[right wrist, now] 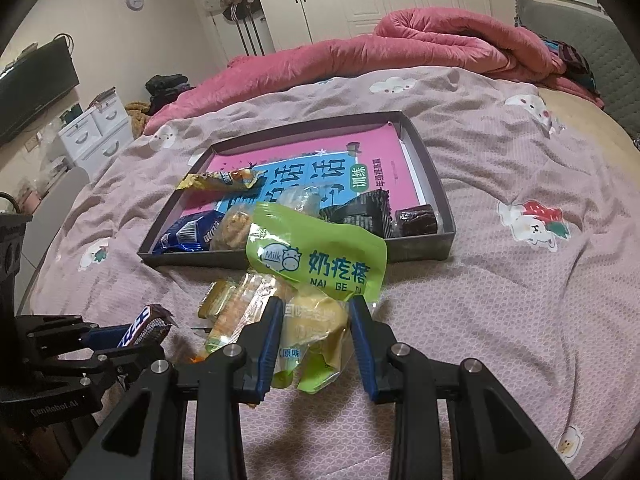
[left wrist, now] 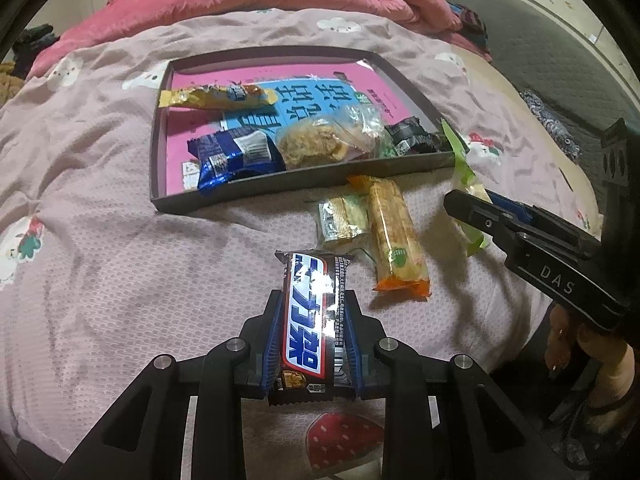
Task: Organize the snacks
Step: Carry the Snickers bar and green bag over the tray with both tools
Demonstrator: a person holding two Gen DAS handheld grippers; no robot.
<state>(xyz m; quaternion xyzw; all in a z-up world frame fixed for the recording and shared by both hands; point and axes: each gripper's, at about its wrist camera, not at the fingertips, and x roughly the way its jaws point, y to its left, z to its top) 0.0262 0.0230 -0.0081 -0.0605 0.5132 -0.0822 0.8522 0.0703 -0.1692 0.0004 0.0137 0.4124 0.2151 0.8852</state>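
A black Snickers-style chocolate bar (left wrist: 310, 320) is pinched lengthwise between the blue pads of the left gripper (left wrist: 312, 320), held above the pink patterned bedspread (left wrist: 120, 240). The green milk-snack pouch (right wrist: 316, 264) stands between the fingers of the right gripper (right wrist: 316, 328); its clear lower end appears to be clamped, though contact with the right-hand pad cannot be made out with certainty.

Ahead of both grippers, a shallow dark cardboard tray (left wrist: 240, 196) rests on the bed, lined with a pink and blue booklet (left wrist: 280, 92). Inside it are seen a gold stick packet (left wrist: 212, 98) near the far left wall, a blue wafer wrapper (left wrist: 232, 158) leaning on the near wall, a clear-wrapped pastry (left wrist: 316, 144) beside it, and a black packet (left wrist: 412, 134) towards the right corner.

Just outside the tray's near wall, two snacks lie touching on the bedspread: a small gold-foil packet (left wrist: 342, 222) and a long orange-ended cracker pack (left wrist: 394, 236). A rumpled pink duvet (right wrist: 400, 48) is piled beyond.
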